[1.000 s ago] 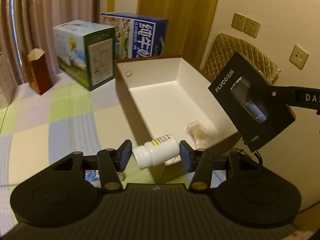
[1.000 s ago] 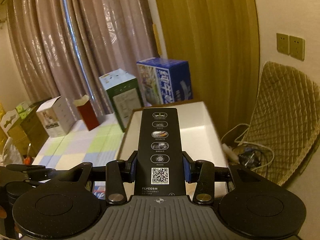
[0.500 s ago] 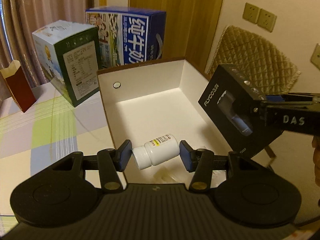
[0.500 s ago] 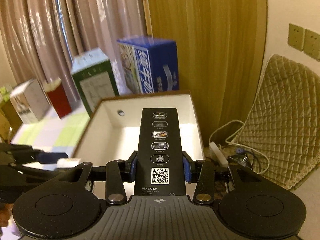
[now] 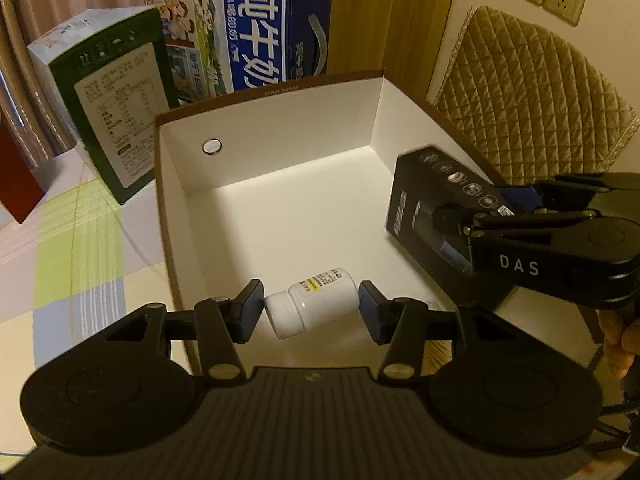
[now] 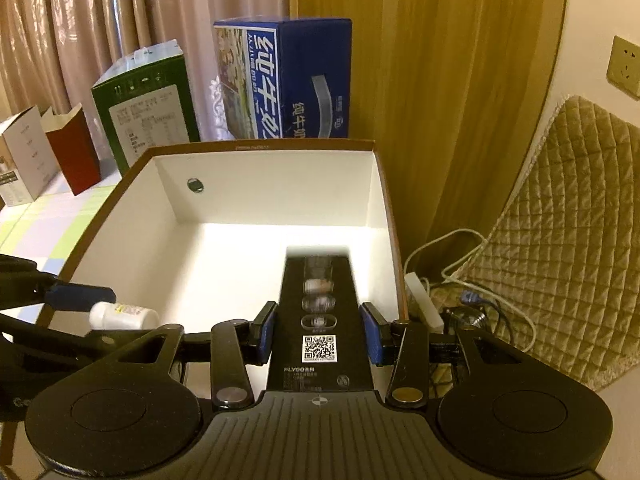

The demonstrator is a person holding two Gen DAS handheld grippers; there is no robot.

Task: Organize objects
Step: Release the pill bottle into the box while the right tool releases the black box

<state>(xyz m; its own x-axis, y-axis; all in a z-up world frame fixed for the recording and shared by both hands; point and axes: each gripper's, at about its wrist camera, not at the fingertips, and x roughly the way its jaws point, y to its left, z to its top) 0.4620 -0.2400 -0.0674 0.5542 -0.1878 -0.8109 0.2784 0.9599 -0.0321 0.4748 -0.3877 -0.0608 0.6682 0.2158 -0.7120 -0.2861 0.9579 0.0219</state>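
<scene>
The left wrist view sits just behind the left gripper (image 5: 312,308) and looks steeply down into the open white box (image 5: 280,208) from its near left corner, close over the rim. The right wrist view rides behind the right gripper (image 6: 319,332) and faces the same box (image 6: 256,200) from the near right side, tilted down less steeply, so more of the curtain and far wall shows. Both views share the box interior, the blue carton (image 5: 260,28) (image 6: 288,80) and the green carton (image 5: 112,100) (image 6: 148,108) beyond its far wall. Each camera catches the other gripper at its edge: the right one at right in the left view, the left one at lower left in the right view.
</scene>
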